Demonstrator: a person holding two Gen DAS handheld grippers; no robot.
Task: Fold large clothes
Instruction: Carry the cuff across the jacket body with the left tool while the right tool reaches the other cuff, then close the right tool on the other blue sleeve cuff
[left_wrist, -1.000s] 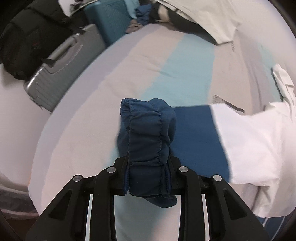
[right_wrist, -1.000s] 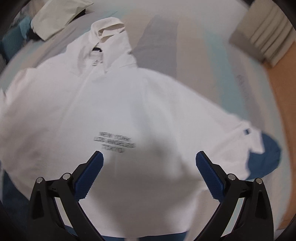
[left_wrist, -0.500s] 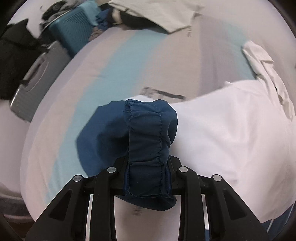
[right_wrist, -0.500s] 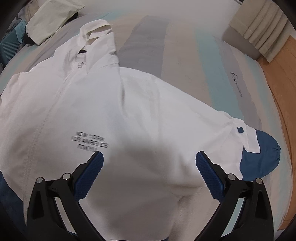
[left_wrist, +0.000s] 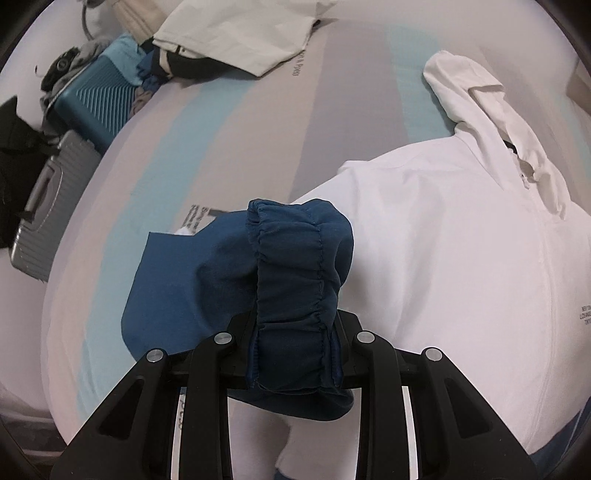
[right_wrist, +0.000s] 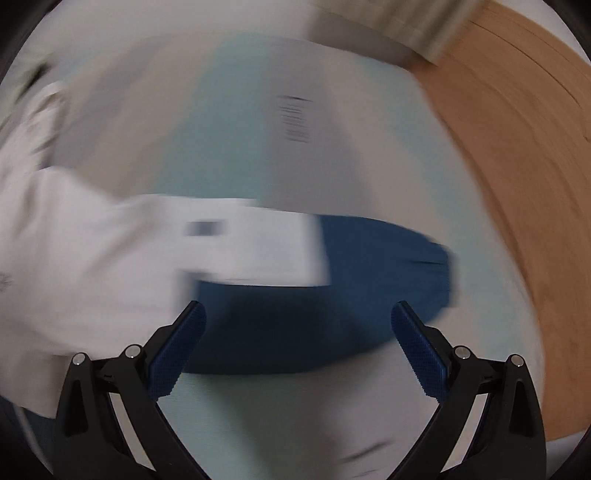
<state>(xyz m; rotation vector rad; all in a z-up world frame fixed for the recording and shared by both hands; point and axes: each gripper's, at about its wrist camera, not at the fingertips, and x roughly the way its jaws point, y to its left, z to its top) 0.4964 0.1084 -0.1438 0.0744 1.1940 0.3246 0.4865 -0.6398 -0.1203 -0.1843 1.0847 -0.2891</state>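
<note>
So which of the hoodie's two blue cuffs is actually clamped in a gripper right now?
The bunched cuff pinched in the left gripper. The other cuff lies flat on the bed ahead of the open, empty right gripper.

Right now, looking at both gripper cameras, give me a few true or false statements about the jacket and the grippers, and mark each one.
1. The left gripper is clamped on the blue elastic cuff. True.
2. The right gripper holds the other blue cuff. False: its jaws stand wide open with nothing between them.
3. The white hooded jacket lies on a striped bed sheet. True.
4. The jacket's hood is blue. False: it is white.
5. A teal suitcase stands beside the bed. True.
</note>
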